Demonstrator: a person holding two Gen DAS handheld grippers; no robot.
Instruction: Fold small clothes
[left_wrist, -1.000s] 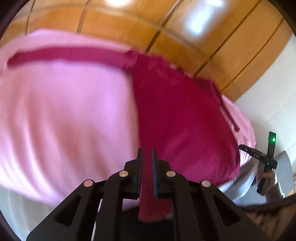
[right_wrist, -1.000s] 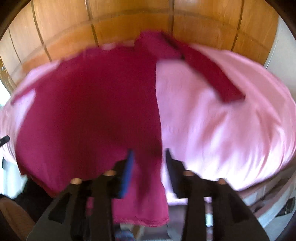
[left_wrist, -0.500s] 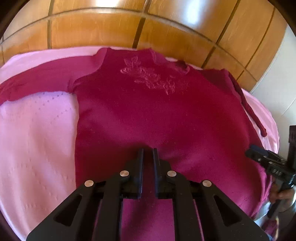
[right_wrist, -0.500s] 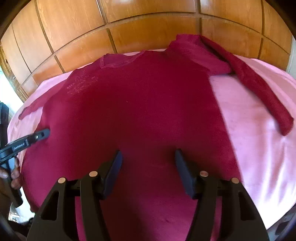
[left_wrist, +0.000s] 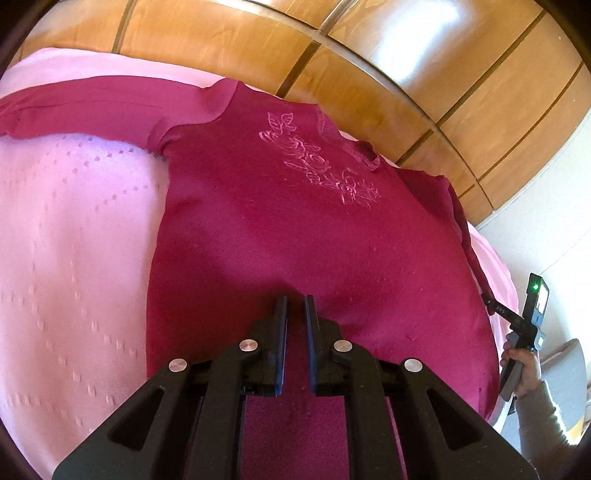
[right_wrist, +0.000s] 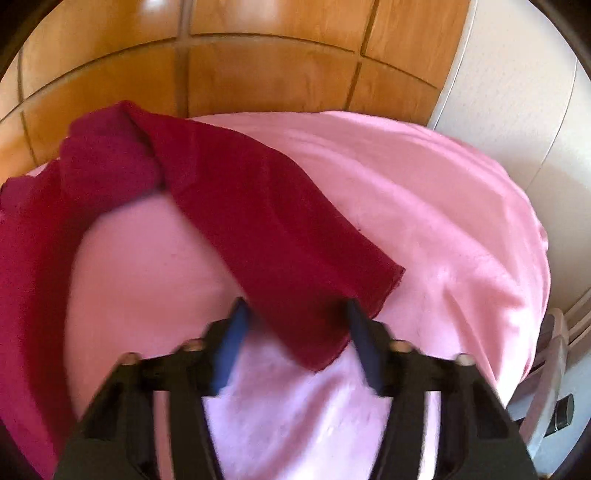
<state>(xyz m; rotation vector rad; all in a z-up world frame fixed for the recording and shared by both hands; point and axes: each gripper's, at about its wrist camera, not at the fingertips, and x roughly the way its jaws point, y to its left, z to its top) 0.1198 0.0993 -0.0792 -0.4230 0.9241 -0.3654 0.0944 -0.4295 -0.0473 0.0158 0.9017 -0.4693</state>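
Crimson sweater (left_wrist: 295, 229) (rose embroidery) flat on pink bedspread (left_wrist: 74, 240), left hand-held gripper (left_wrist: 294, 301) pinching hem, right hand-held gripper (right_wrist: 295, 310) spread, closing over sleeve cuff.

A pink bedspread (left_wrist: 74, 258) is covering the bed, showing a dotted woven pattern in the left wrist view and lying in soft wrinkles on the right. Glossy wooden panelling (right_wrist: 277, 70) is running behind it, catching light. A white wall (right_wrist: 517, 92) is standing beside the panelling.

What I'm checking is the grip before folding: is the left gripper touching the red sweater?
Touching. The left wrist view shows the left gripper nearly shut, with the hem of the red sweater pinched between its fingers.
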